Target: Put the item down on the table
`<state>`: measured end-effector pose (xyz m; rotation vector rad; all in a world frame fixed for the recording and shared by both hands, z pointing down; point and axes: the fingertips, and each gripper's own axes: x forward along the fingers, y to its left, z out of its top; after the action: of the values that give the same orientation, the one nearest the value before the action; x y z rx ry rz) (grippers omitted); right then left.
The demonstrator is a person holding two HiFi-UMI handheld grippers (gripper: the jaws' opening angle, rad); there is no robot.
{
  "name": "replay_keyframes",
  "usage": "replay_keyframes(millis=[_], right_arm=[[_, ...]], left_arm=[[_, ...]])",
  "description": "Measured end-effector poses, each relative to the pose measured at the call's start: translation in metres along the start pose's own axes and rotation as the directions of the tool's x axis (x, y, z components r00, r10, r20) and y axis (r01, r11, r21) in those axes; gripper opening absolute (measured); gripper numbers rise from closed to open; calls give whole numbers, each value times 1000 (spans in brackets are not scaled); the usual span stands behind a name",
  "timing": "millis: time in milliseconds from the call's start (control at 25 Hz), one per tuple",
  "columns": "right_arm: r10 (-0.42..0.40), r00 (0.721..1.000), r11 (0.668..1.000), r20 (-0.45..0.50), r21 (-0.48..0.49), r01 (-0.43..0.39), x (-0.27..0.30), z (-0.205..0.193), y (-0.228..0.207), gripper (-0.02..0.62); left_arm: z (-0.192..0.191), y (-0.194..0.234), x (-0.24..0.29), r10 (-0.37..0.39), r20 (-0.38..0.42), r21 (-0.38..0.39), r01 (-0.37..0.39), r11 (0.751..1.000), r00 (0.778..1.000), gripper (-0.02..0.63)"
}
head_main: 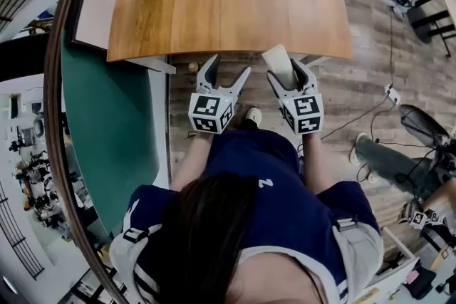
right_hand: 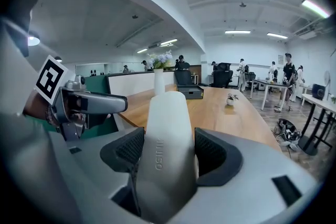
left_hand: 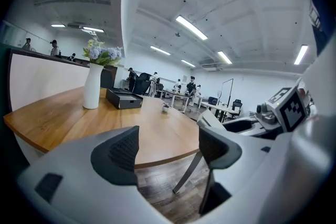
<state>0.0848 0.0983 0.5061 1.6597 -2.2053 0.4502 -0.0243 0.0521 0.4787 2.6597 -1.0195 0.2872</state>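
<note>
Your right gripper (right_hand: 169, 153) is clenched on the white item (right_hand: 167, 128), possibly a flat bottle, whose long axis points forward past the jaws toward the wooden table (head_main: 235, 11) just ahead, while your left gripper (left_hand: 168, 148) hangs open and empty alongside.

Both bare forearms (head_main: 187, 161) reach forward from the person's torso, holding the left gripper (head_main: 229, 69) and the right gripper (head_main: 286, 75) side by side, close together and pointing ahead. The left gripper's jaws stand apart with nothing between them. The right gripper's jaws press on both sides of a white tube (right_hand: 168, 128), which sticks out past the fingertips.
</note>
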Motion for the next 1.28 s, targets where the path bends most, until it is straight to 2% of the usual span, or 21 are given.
replay_keyframes(millis=[320,520,720,1000,1280], right_arm=[[0,1000,1000,-8,18,0,1,-1,-27,308],[-8,1000,1000,-6,28,8,7,0,-37,308],[-26,1000,998,-3,48,26,19,-1,-45,308],[-66,998,995,-20,74,67,56,12,-74,308],[-74,996,994,-42,79,77,124,49,-103,308]], left_arm=[[5,-12,29,-6,-12,1,6,1000,1000,348],[4,-4,39,2,-14,-4,-2,1000,1000,348],[-1,6,60,-21,-32,-5,21,1000,999,348],[19,33,109,-64,-31,12,65,998,997,348],[43,89,168,-83,-58,6,84,996,995,348]])
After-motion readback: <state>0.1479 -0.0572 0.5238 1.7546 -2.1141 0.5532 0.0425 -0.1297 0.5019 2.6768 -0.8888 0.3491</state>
